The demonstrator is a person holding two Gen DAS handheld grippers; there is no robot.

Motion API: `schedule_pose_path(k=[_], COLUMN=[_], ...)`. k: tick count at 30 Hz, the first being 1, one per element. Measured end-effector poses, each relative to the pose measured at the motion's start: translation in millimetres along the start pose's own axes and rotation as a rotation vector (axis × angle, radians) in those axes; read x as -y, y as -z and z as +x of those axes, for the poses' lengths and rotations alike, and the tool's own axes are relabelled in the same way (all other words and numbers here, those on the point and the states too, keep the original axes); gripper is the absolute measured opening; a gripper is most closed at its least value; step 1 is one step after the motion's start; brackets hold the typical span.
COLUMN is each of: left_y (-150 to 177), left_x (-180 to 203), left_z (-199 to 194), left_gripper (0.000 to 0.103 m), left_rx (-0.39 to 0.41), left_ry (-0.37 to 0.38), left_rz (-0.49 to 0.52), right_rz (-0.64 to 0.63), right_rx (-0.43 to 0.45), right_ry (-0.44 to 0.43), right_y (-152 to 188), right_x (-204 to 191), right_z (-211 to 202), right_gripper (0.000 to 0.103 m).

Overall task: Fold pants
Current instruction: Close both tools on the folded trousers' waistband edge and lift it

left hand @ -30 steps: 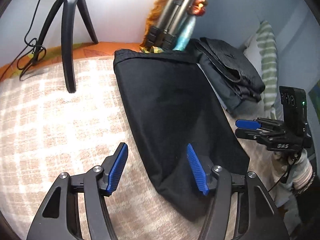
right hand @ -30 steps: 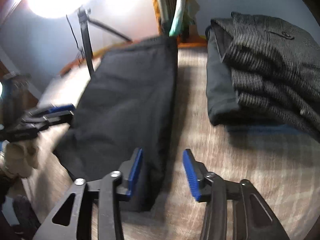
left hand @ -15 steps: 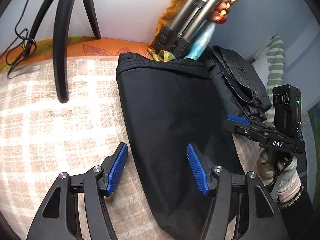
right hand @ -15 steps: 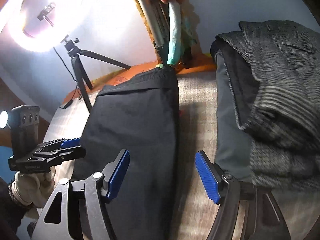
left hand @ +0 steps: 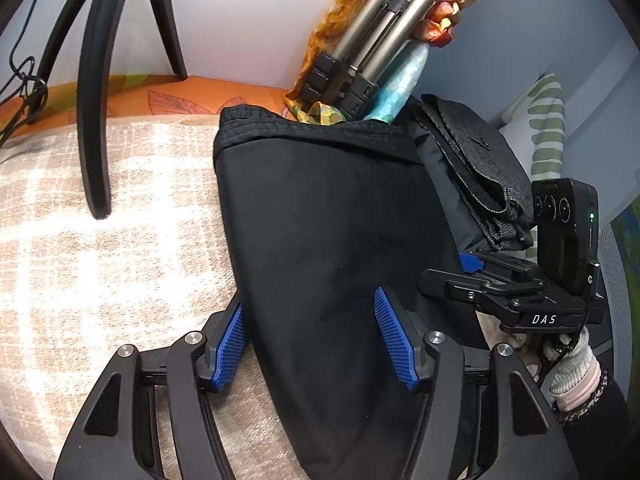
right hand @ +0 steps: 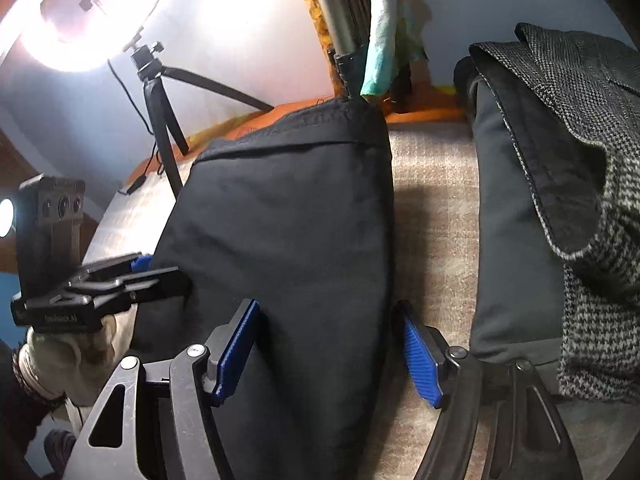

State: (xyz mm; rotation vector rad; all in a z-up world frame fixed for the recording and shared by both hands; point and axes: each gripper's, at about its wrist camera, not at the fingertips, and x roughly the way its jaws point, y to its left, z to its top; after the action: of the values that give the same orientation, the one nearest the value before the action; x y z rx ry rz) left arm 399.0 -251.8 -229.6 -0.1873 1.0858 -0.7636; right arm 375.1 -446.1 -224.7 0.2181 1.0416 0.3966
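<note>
Black pants [left hand: 332, 248] lie folded lengthwise on a beige checked bed cover [left hand: 100, 260], waistband at the far end. My left gripper [left hand: 312, 344] is open, its blue pads straddling the pants' left edge near the close end. My right gripper [right hand: 332, 352] is open and straddles the pants' right edge [right hand: 304, 220]. Each gripper shows in the other's view: the right one [left hand: 472, 272] at the pants' right side, the left one [right hand: 160, 272] at their left side.
A stack of folded dark and tweed clothes [right hand: 560, 200] lies right of the pants. A black tripod [left hand: 96, 80] stands on the cover at the left. Tripod legs wrapped in cloth [left hand: 372, 40] stand behind the waistband. A striped pillow [left hand: 548, 132] lies far right.
Both grippers have moved forward and down onto the pants' near end. Their open pads now straddle the fabric edges. The right gripper opened wider.
</note>
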Motion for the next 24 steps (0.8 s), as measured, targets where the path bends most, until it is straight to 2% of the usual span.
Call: schedule_pose_path(k=[6, 10, 11, 13, 16, 18, 20, 22, 24], left_y=[0, 0, 0, 0, 0, 0, -1, -1, 0], left_x=[6, 2, 0, -2, -4, -4, -5, -5, -5], left_z=[3, 1, 1, 0, -1, -1, -2, -3, -4], left_gripper=[0.059, 0.053, 0.050, 0.047, 0.044, 0.040, 0.038, 0.036, 0.035], left_rx=[0.006, 0.005, 0.005, 0.005, 0.012, 0.018, 0.021, 0.024, 0.026], left_ry=[-0.021, -0.020, -0.018, -0.018, -0.017, -0.017, -0.017, -0.021, -0.021], left_rz=[0.035, 0.031, 0.027, 0.026, 0.031, 0.028, 0.023, 0.022, 0.023], right_rz=[-0.014, 0.035, 0.037, 0.029, 0.017, -0.001, -0.005, 0.017, 0.034], right_rx=[0.028, 0.022, 0.015, 0.004, 0.005, 0.004, 0.006, 0.016, 0.034], right_ry=[-0.009, -0.047, -0.053, -0.040, -0.031, -0.016, -0.004, -0.013, -0.040], right_y=[-2, 0, 0, 1, 0, -2, -5, -5, -4], right_x=[-14, 0, 3, 4, -1, -8, -11, -8, -4], right_z=[9, 3, 1, 1, 4, 7, 9, 6, 0], right_gripper=[0.066, 0.046, 0.045, 0.045, 0.055, 0.058, 0.052, 0.038, 0.029])
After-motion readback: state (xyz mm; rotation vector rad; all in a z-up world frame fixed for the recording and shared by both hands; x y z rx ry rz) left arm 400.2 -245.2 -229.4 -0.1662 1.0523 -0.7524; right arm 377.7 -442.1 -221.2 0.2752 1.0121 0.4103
